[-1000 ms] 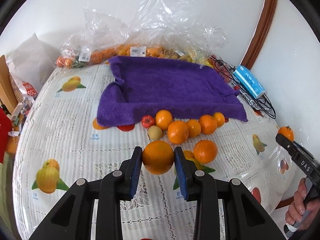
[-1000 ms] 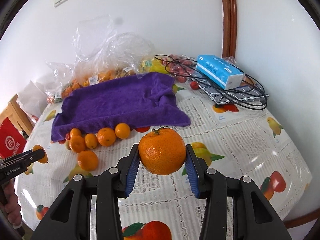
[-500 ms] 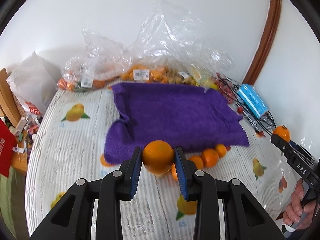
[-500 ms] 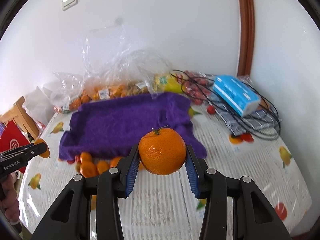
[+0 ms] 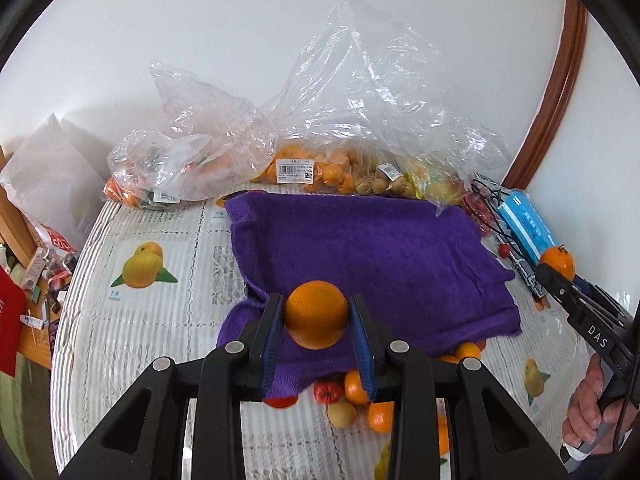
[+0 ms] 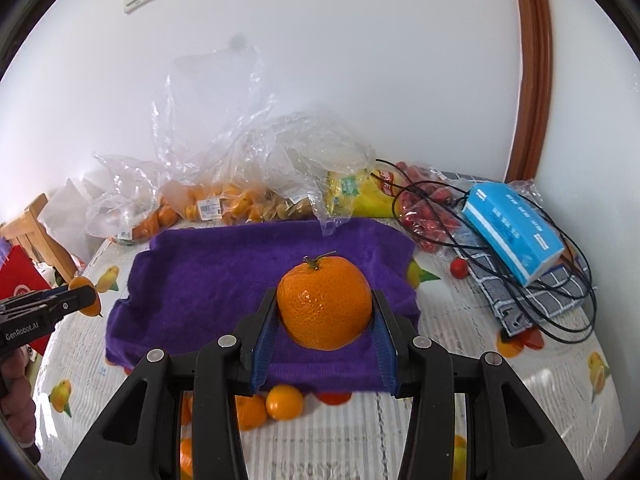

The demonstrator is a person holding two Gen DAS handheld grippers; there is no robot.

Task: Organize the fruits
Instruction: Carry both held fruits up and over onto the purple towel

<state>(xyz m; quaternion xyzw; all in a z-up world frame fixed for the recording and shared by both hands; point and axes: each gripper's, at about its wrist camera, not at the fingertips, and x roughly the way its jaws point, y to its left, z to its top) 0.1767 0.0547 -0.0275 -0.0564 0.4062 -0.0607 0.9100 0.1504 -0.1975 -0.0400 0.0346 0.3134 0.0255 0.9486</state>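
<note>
Left wrist view shows the left gripper (image 5: 318,320) with its jaws closed on a smooth orange (image 5: 317,314), held in the air over the near left corner of the purple towel (image 5: 360,248). At the right edge of the same view, the right gripper (image 5: 558,268) holds a stemmed mandarin (image 5: 557,261); in the right wrist view that mandarin (image 6: 324,307) sits squeezed between the jaws of the right gripper (image 6: 325,320), over the near middle of the towel (image 6: 224,268).

My reading is that this is the carry step: two fruits are lifted and brought over the towel, which looks like the place where they are to be set out. The towel's top is bare, so none has been placed yet. The next move calls for lowering each fruit until it rests on the cloth, then easing the jaws apart gently; round fruit may roll on the rumpled left fold, so the flatter middle looks safer.

Count: two grippers, two fruits in hand, one towel. On the table (image 5: 152,340), just beyond the towel's near edge, the loose pile (image 5: 352,396) shows about five orange fruits, one red and one pale yellow; some are hidden, so the count is uncertain. Several clear bags of fruit (image 5: 312,168) lie along the far side.
</note>
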